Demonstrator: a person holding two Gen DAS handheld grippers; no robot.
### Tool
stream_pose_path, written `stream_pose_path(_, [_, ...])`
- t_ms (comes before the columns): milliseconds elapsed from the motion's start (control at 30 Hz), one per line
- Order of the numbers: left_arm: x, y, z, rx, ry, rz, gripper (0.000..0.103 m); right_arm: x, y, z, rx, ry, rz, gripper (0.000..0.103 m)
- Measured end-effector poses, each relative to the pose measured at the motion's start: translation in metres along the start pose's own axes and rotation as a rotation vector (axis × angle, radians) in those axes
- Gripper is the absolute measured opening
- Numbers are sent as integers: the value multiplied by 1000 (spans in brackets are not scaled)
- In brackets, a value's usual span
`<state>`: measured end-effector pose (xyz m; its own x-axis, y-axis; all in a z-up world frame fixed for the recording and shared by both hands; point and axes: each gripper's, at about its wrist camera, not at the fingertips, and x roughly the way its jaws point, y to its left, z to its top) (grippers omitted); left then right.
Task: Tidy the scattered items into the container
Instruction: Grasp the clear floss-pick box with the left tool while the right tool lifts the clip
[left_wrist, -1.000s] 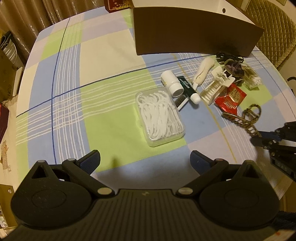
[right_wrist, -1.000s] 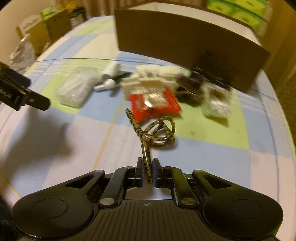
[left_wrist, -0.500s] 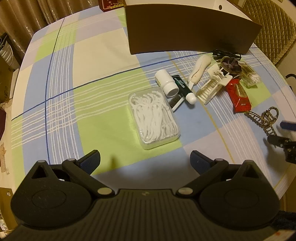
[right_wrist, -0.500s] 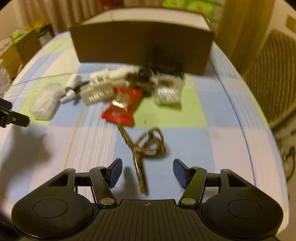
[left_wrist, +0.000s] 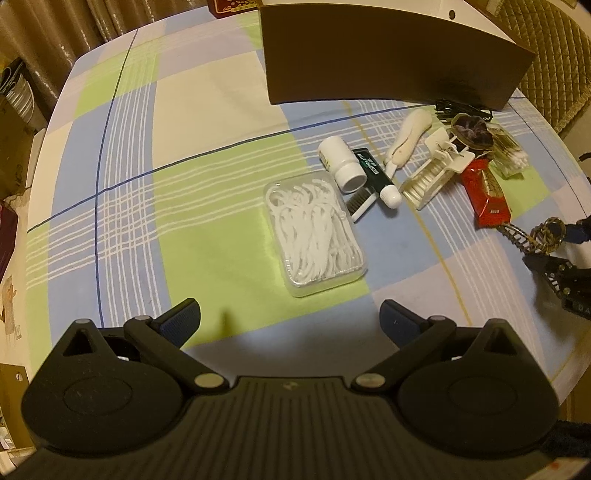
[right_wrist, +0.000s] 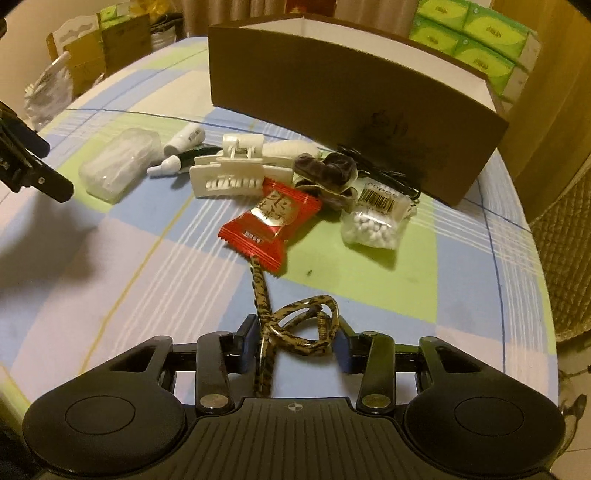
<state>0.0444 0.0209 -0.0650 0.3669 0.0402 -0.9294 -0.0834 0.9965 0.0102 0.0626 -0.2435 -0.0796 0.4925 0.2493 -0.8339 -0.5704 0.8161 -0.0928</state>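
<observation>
The right gripper (right_wrist: 295, 341) is low over the table (right_wrist: 369, 280), and its jaws are closing around a leopard-patterned cord (right_wrist: 295, 325) whose loop lies between the blue pads; whether the pads already press on it I cannot tell, since a small gap seems to show on each side. One end of the cord runs under the red candy packet (right_wrist: 271, 225). Behind the packet lie a white hair clip (right_wrist: 229, 177), a dark hair clip (right_wrist: 325, 171), a small bag of cotton swabs (right_wrist: 376, 218) and a thin black cable (right_wrist: 384, 177), all close together in front of the brown cardboard box (right_wrist: 351, 122), which stands open at the far side of the table. The left gripper (left_wrist: 290, 319) hovers above the checked tablecloth with its jaws spread wide and nothing between them. Just beyond it is a clear box of floss picks (left_wrist: 314, 230), and beside that box lie a white bottle (left_wrist: 341, 162), a green tube (left_wrist: 375, 177) and a small brush (left_wrist: 360, 203).
</observation>
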Motion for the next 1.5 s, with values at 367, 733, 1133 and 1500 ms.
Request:
stream_pose_path(367, [6, -7, 15, -15, -55, -3, 102, -15, -30, -3, 194, 18, -22, 39])
stream_pose_path(733, [44, -6, 40, -25, -50, 17, 89, -25, -53, -6, 295, 1, -32, 39])
stream_pose_path(1133, [50, -5, 40, 9, -73, -44, 54, -26, -61, -5, 305, 0, -10, 39])
stream_pose_path(1500, [34, -7, 16, 32, -45, -28, 53, -32, -67, 1, 303, -30, 22, 39])
